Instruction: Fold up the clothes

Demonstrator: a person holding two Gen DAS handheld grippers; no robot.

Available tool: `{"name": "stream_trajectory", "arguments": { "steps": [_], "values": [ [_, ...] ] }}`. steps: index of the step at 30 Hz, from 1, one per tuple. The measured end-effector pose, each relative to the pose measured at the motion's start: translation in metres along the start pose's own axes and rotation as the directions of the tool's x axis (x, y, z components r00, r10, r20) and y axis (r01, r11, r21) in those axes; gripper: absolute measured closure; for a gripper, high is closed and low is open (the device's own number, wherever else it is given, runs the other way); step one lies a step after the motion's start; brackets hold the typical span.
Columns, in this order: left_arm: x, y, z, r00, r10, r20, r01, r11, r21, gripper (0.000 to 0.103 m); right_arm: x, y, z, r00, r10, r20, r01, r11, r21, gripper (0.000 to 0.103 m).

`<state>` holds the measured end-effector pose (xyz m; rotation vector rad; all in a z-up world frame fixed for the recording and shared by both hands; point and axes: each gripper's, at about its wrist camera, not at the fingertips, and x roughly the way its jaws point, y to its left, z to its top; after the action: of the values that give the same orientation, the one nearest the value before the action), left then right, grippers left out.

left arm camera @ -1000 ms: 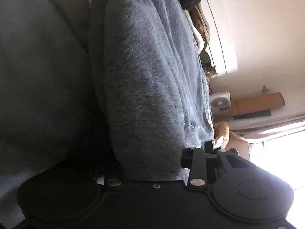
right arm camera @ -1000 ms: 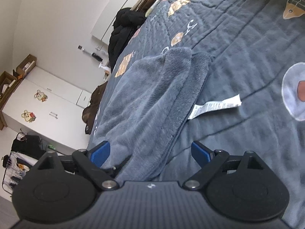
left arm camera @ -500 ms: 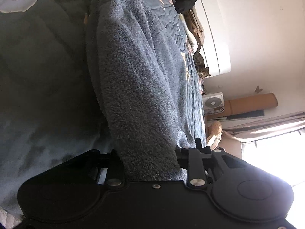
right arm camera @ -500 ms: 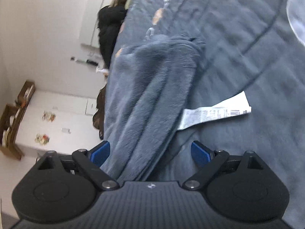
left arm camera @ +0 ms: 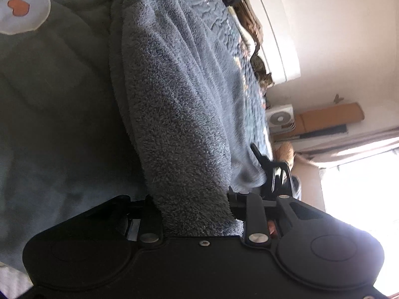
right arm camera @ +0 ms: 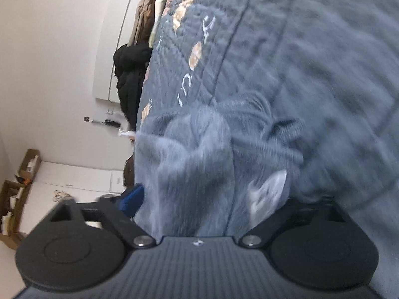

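The left gripper (left arm camera: pixel 194 214) pinches a thick bunch of the grey fleece garment (left arm camera: pixel 174 104) between its jaws, the cloth filling the gap right at the camera. The right gripper (right arm camera: pixel 197 214) has fleece and a white care label (right arm camera: pixel 266 194) between its jaws, which are closing on them; the picture is blurred, so I cannot tell whether the pads press yet.

Here is where it could slip. If the right jaws catch mostly the label and one thin layer, the rest of the fleece may sag out when the two hands lift, and the fold would come out lopsided. The plush pile is slick and bulky, so a shallow bite could creep loose under the garment's own weight. The jaws might also nip the bedspread (right arm camera: pixel 324 49) underneath and drag it along. And if the two hands pull apart unevenly, the cloth between them could twist.

The garment is a soft blue-grey fleece piece, bunched into long ridges. It lies on the bed, running away from both grippers along the quilted bedspread towards the far edge. Beyond it a dark jacket (right arm camera: pixel 132 74) and other clothes are heaped at that far edge, against the pale wall (right arm camera: pixel 62 37).
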<state>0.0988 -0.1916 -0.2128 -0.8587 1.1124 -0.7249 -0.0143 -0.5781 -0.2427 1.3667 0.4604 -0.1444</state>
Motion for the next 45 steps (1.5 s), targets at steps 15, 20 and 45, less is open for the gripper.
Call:
{"name": "stream_trajectory", "arguments": {
  "steps": [15,20,45],
  "values": [
    [-0.015,-0.027,0.038,0.972,0.203,-0.121,-0.162,0.946,0.281,0.076,-0.09,0.043,-0.088,0.967,-0.049,0.251,0.087,0.986,-0.142,0.079],
    [-0.008,0.005,0.021,0.948,0.267,-0.174,-0.225,0.947,0.229,0.066,-0.072,-0.021,-0.079,0.981,-0.167,0.096,0.165,0.986,0.033,0.069],
    [-0.046,-0.1,-0.098,0.794,0.424,0.436,-0.535,0.146,0.832,0.037,-0.159,0.071,-0.064,0.986,-0.112,0.123,0.165,0.746,-0.646,0.03]
  ]
}}
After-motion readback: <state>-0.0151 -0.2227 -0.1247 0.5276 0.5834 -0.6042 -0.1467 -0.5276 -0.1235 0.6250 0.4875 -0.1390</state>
